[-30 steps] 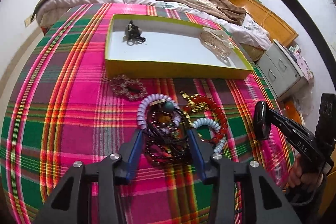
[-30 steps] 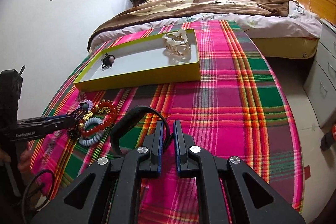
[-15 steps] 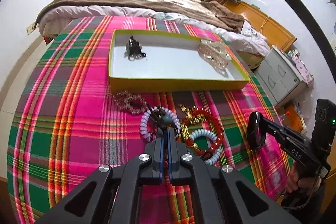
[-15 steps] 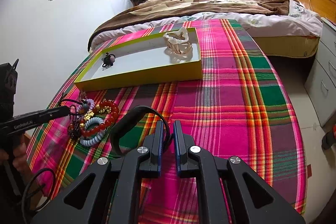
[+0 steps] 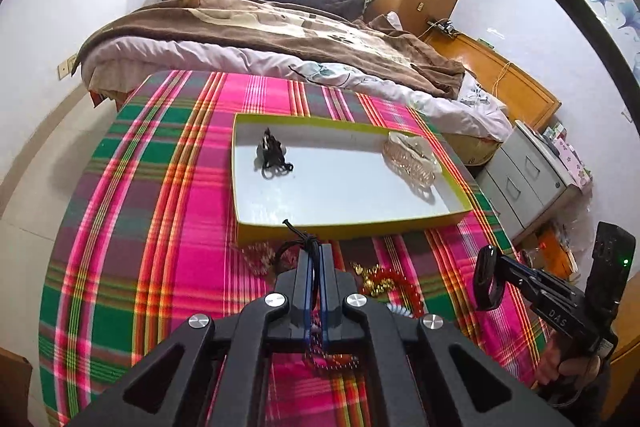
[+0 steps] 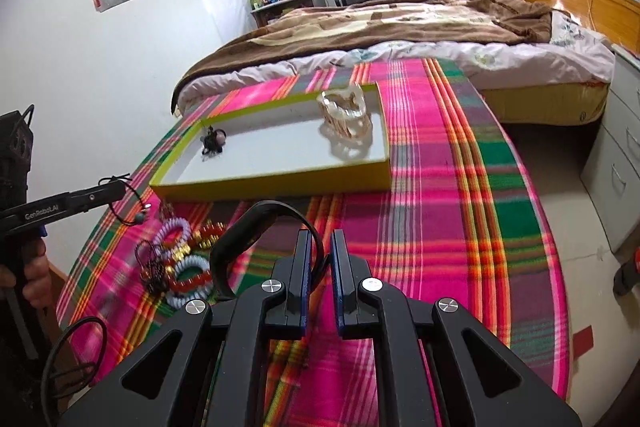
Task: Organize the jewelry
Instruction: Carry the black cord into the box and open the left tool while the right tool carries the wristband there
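We are working over the bench (image 5: 160,187), which is carrying a bright pink, green and orange plaid cloth, with the bed (image 5: 248,27) lying beyond its far edge. Our landmark is the yellow-walled box (image 5: 400,223), sitting open on the far half of the cloth so that sorted pieces can be dropped in from above. Inside the box, a dark hair tie (image 5: 272,155) with a small charm is lying toward its left end and a pale, translucent comb clip (image 5: 412,159) toward its right end; keeping them well apart is leaving the white middle free for more.

On the near side of the box, the unsorted heap (image 6: 180,259) is waiting on the cloth: coiled lilac and white spiral ties, red beads, gold beads and a dark beaded strand, all tangled together.

We are holding the left tongs (image 5: 316,259) pinched tight on a thin black cord bracelet (image 6: 134,205). It is hanging clear of the heap, just short of the box's near wall, so we judge it is heading for the box. It looks like a slim knotted loop carrying one small grey bead, limp and likely to swing.

We are keeping the right tongs (image 6: 322,259) nearly closed on a black headband (image 6: 240,247), a stiff arched strip, near the heap on the box's near side.
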Action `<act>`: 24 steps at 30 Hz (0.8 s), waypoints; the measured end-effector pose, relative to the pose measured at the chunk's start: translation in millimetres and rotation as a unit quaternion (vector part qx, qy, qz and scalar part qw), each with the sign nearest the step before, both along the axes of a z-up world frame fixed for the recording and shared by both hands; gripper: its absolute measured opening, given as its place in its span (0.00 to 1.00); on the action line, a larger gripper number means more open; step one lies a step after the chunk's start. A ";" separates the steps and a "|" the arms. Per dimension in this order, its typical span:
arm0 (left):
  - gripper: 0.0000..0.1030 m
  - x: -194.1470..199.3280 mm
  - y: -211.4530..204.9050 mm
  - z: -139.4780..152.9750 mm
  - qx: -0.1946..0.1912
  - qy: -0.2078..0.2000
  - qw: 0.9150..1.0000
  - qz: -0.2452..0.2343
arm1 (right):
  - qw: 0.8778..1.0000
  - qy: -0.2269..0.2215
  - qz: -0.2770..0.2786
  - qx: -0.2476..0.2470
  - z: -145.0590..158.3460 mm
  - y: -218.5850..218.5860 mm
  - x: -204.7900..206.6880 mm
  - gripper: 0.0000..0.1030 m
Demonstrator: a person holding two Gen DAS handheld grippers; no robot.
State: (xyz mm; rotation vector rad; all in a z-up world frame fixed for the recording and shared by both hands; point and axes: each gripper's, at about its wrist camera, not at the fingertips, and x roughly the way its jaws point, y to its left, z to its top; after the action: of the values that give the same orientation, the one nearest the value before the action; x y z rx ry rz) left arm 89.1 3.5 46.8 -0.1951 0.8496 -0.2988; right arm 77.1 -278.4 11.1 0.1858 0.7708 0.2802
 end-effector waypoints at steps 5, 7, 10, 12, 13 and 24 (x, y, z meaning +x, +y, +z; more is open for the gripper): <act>0.02 13.2 3.3 7.7 -0.004 -0.004 1.000 -0.004 | 1.000 -0.014 0.004 -0.007 17.1 5.9 15.0 0.09; 0.02 21.0 4.5 12.1 -0.004 -0.007 1.000 -0.004 | 1.000 -0.019 0.009 -0.008 23.8 9.6 25.8 0.09; 0.02 33.7 3.2 19.6 -0.001 -0.015 1.000 -0.009 | 1.000 -0.021 0.013 -0.008 29.7 14.1 41.3 0.09; 0.02 44.1 1.4 23.0 0.004 -0.017 1.000 -0.014 | 1.000 -0.019 0.017 -0.004 32.3 17.3 55.8 0.09; 0.02 47.9 0.7 24.1 0.005 -0.019 1.000 -0.014 | 1.000 -0.017 0.017 -0.008 32.9 19.9 63.1 0.09; 0.02 105.4 -8.8 12.8 0.013 -0.008 1.000 -0.027 | 1.000 0.013 0.017 -0.022 19.7 37.9 131.9 0.09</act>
State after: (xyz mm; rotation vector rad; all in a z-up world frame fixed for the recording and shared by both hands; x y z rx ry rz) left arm 194.6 -5.3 59.6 -0.1445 0.8443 -0.3397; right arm 209.0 -240.5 30.7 0.1352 0.8054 0.2932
